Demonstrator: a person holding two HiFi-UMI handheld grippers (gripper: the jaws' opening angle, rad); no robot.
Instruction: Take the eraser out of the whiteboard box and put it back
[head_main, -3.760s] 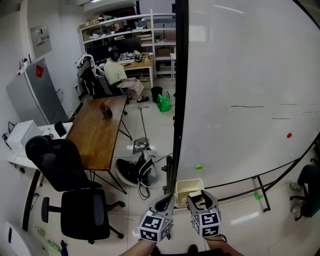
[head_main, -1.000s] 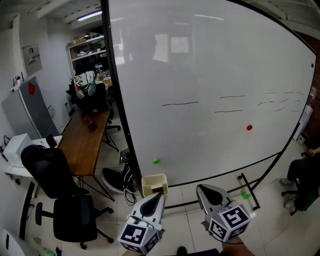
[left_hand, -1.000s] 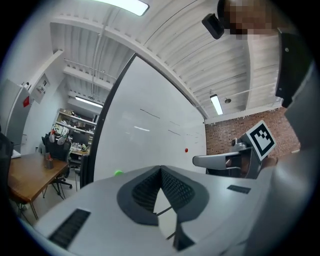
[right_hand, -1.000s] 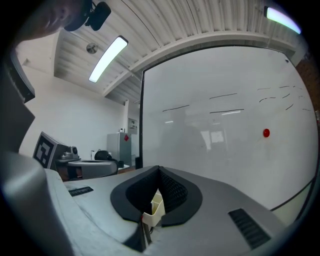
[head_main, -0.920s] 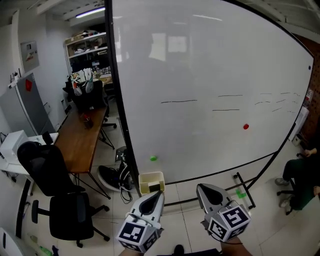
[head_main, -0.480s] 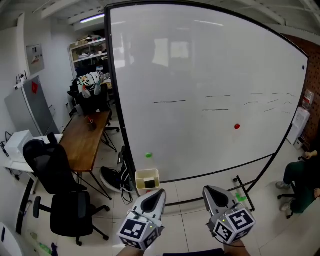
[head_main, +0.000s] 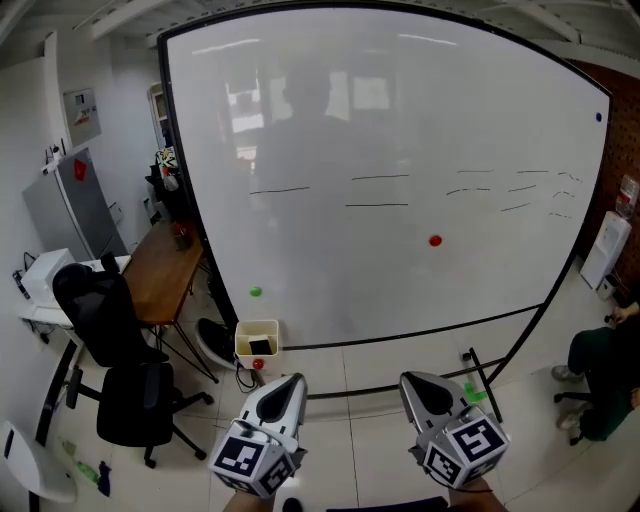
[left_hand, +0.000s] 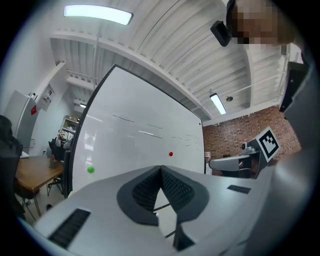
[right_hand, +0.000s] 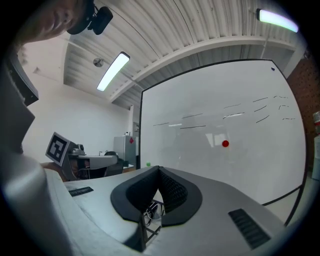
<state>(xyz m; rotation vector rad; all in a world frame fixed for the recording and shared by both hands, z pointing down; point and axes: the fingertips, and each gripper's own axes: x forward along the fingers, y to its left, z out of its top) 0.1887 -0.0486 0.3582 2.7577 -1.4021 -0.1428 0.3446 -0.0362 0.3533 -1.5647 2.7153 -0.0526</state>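
Head view | my left gripper (head_main: 289, 381), right gripper (head_main: 411, 381) closed, empty | I've backed off whiteboard box (head_main: 241, 338), eraser (head_main: 259, 346) inside | likely done

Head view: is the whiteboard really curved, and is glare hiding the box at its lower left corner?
Head view: the whiteboard bows from wide-angle distortion; pale reflections sit high on it, away from the box, which reads clearly. Left and right gripper views: dark rounded corners, board edges equally bent.
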